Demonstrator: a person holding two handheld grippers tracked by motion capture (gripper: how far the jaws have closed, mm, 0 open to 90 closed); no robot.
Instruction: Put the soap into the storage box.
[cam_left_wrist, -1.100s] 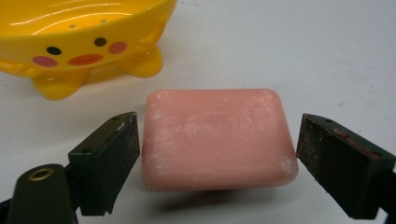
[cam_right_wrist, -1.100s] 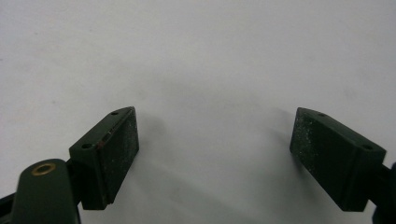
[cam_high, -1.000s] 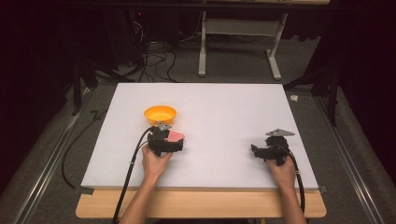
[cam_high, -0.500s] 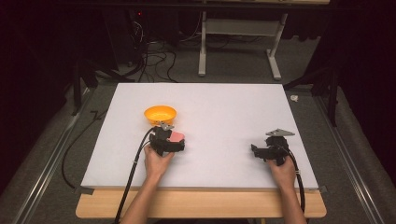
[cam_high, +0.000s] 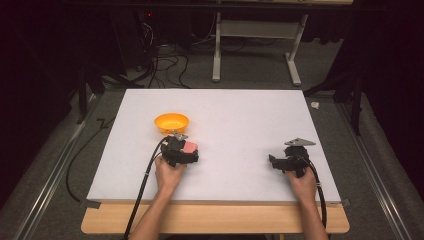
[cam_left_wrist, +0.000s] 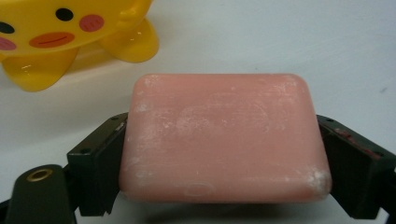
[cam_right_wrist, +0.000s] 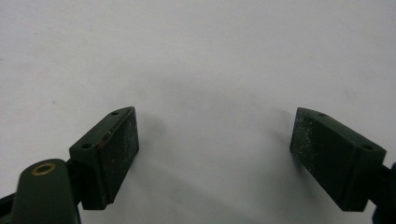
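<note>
The pink soap bar (cam_left_wrist: 224, 137) is what the work turns on, and it sits clamped between the jaws of the left gripper (cam_left_wrist: 224, 154), over the near-left part of the white table (cam_high: 240, 115).

Largest first: the table is a broad pale sheet. On its left half, a little farther from the person than the left gripper, stands the yellow duck-faced dish (cam_high: 171, 122), seen from above as a round orange-yellow bowl (cam_high: 171, 122) and from the left gripper view as a footed tub (cam_left_wrist: 70, 37) with a painted face.

The left gripper (cam_high: 179, 151) lies just on the near side of that dish, almost touching it in the high view, though I cannot tell whether they meet. The right gripper (cam_high: 286, 161) rests far off on the near-right of the table, jaws spread wide on nothing, bare table between its pads (cam_right_wrist: 116, 149).

The soap's long axis runs across the jaw gap, so the pads press on its two short ends; the flat broad face points up toward the camera.

From the held bar the dish lies ahead and to the left, toward the far side. The left hand (cam_high: 170, 172) is by far the nearer one, so I judge a short forward carry over the rim is what comes next.
</note>
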